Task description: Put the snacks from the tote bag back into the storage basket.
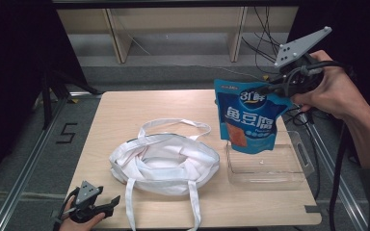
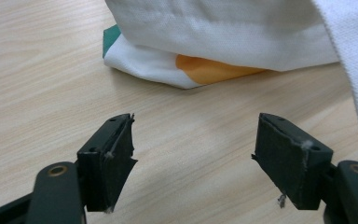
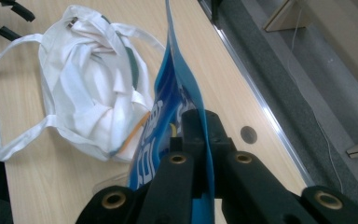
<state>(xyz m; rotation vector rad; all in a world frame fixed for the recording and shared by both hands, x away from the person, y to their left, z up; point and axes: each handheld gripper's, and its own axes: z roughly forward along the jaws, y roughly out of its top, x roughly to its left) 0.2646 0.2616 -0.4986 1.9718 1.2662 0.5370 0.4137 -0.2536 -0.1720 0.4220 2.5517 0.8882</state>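
A blue snack pouch (image 1: 248, 118) with white lettering hangs in the air over the clear plastic tray (image 1: 298, 159). My right gripper (image 1: 280, 91) is shut on the pouch's upper right corner; in the right gripper view the jaws pinch the pouch's (image 3: 168, 98) edge at my right gripper (image 3: 200, 133). A white cloth tote bag (image 1: 166, 161) lies open in the middle of the table, its handles spread out. My left gripper (image 1: 112, 203) rests open at the table's near left corner. In the left gripper view my left gripper (image 2: 193, 149) faces the bag's (image 2: 223, 32) corner with nothing between its jaws.
The wooden table (image 1: 125, 108) has bare room at the back left. A metal rail (image 1: 24, 168) runs along the floor on the left. Cables (image 1: 265, 48) hang behind the table at the right, below wooden shelving (image 1: 173, 24).
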